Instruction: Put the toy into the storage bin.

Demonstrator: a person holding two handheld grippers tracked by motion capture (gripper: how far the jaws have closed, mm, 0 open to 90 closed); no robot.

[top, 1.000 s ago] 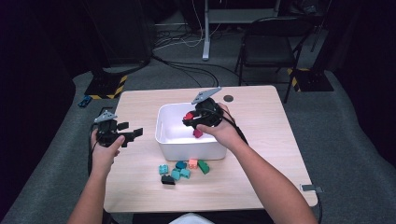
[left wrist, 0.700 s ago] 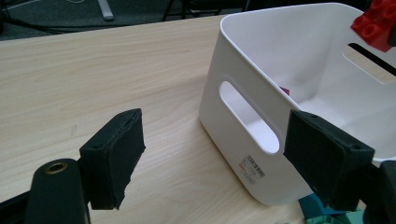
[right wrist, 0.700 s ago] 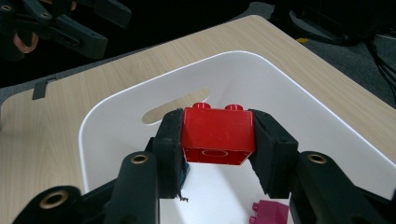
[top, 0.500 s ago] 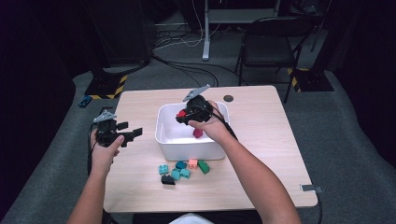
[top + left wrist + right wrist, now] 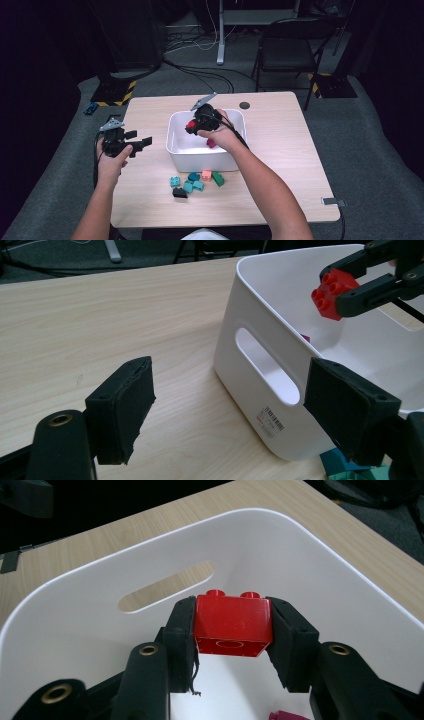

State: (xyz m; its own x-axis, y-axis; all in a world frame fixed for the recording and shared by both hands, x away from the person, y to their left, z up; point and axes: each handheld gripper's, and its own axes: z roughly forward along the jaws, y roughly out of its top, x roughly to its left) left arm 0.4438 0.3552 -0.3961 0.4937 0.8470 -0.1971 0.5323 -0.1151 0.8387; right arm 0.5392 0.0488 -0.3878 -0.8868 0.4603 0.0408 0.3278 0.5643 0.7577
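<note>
Red brick held over the white bin, ready to drop.

The right hand-held gripper [image 5: 231, 645] pinches the red brick [image 5: 233, 625] by its two short ends, just above the white bin [image 5: 320, 570]; the brick's studs point away from the gripper and its long axis spans jaw to jaw. Released near the wall ahead, it could bounce off the rim; the magenta brick [image 5: 286, 715] below, seemingly loose, might deflect it. The left hand-held gripper [image 5: 250, 410] waits wide apart, holding nothing, over the desk [image 5: 100, 320].

The right gripper [image 5: 192, 125], near frame centre, has its jaws closed. The left gripper [image 5: 141, 142], at centre-left, is spread wide.
</note>
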